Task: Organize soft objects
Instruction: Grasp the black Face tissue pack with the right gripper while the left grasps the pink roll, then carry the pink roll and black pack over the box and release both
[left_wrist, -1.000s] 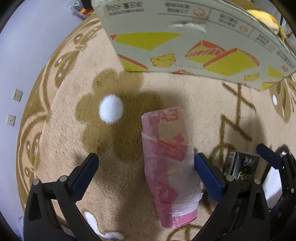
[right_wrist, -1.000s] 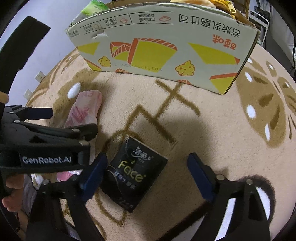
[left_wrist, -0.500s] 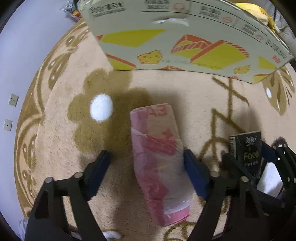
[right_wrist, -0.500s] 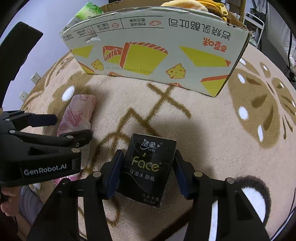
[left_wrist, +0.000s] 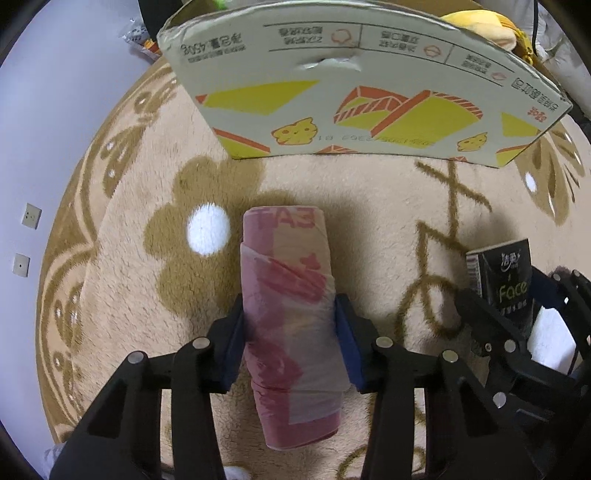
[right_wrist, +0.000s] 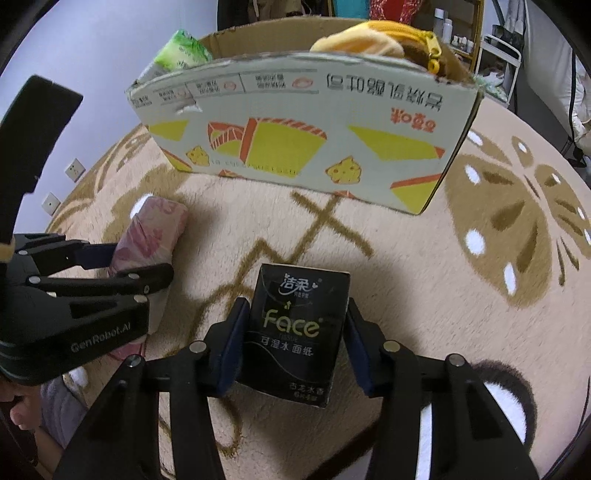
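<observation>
While one beige patterned rug (right_wrist: 406, 266) was spread across the floor, one printed cardboard box (right_wrist: 295, 122) was stood on it, with a yellow plush (right_wrist: 369, 42) and a green pack (right_wrist: 181, 50) seen over its rim; the rest of its contents were hidden. One pink wrapped roll (left_wrist: 288, 295) was clamped by the left claw (left_wrist: 290, 328), which had been wide open a second earlier. One black tissue pack (right_wrist: 295, 325), lying nearer the box's right end, was pinched by the right claw (right_wrist: 293, 339), likewise closed since then. Whether either item was lifted could not be told.
</observation>
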